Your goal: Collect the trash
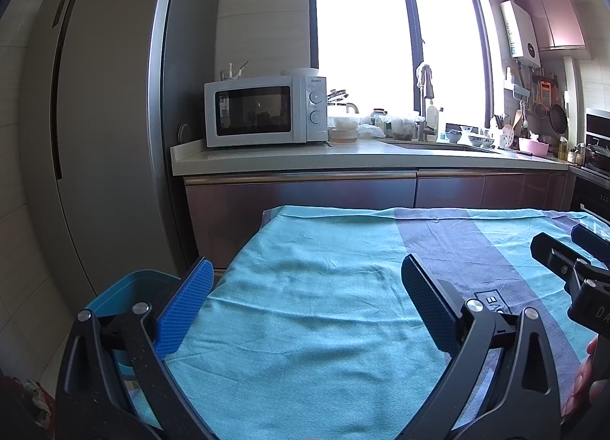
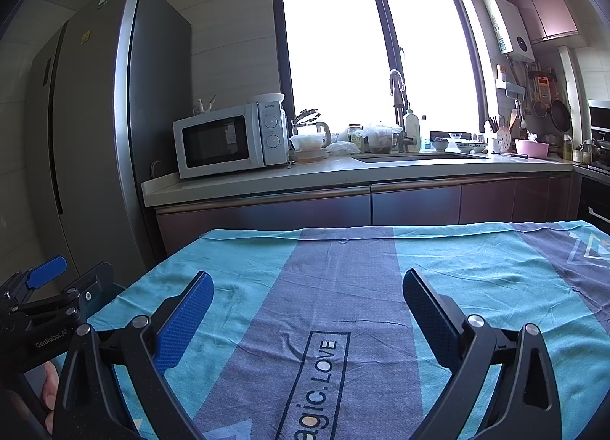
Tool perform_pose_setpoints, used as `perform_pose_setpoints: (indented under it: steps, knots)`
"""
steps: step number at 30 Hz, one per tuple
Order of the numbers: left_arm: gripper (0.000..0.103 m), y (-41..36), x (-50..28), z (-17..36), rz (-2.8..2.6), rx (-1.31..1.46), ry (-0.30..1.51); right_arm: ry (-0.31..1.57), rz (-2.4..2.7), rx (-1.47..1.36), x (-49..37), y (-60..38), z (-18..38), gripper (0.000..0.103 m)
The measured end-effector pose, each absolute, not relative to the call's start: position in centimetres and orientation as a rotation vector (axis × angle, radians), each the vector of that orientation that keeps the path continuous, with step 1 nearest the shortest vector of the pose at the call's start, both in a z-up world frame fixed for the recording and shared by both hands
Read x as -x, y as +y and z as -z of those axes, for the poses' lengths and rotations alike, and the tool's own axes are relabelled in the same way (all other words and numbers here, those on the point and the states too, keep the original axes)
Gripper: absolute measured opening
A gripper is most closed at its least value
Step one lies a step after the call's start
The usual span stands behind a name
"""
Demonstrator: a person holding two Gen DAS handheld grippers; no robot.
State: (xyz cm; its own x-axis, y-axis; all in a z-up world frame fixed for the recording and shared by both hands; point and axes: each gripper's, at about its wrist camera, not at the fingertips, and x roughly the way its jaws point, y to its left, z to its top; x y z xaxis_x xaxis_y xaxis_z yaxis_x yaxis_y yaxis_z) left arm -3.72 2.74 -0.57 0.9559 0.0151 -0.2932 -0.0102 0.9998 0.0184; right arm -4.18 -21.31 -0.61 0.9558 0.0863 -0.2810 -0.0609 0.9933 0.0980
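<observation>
Left gripper [image 1: 307,280]: hovering over the table, blue-padded fingers [image 1: 187,306] standing wide apart, nothing between them. Right gripper [image 2: 308,293]: likewise hovering, fingers spread wide, gripping nothing; it is also showing at the right edge of the left wrist view, just beside the left gripper. Tablecloth [image 2: 343,272]: teal with a grey-purple band bearing the lettering "agic.LOVE", lying flat under both grippers, lightly creased. Trash: none showing on the cloth in either view. Bin [image 1: 126,293]: teal-blue, open-topped, standing low beside the table's left edge, just behind and left of the left gripper's left finger; its inside is not readable. Hand [image 1: 583,375]: a person's fingers showing at the lower right of the left wrist view, wrapping the right gripper's handle. Refrigerator [image 2: 87,135]: tall, grey, standing ahead and left of both grippers. Kitchen counter [image 2: 343,173]: running ahead of the grippers beyond the table's far edge. Microwave [image 1: 265,110]: white, sitting on the counter's left end. Sink [image 2: 419,158]: set in the counter ahead under the window [image 2: 373,47], with food containers and bottles crowding near it. Pink bowl [image 2: 532,148]: resting on the counter ahead and right.
</observation>
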Motion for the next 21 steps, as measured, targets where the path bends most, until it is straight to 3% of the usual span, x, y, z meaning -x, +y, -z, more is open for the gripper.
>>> perform_pose_setpoints:
  steps: [21]
  knots:
    - [0.097,2.65,3.52,0.76,-0.010,-0.020,0.303,0.286,-0.075,-0.087,4.25,-21.29,0.72,0.096]
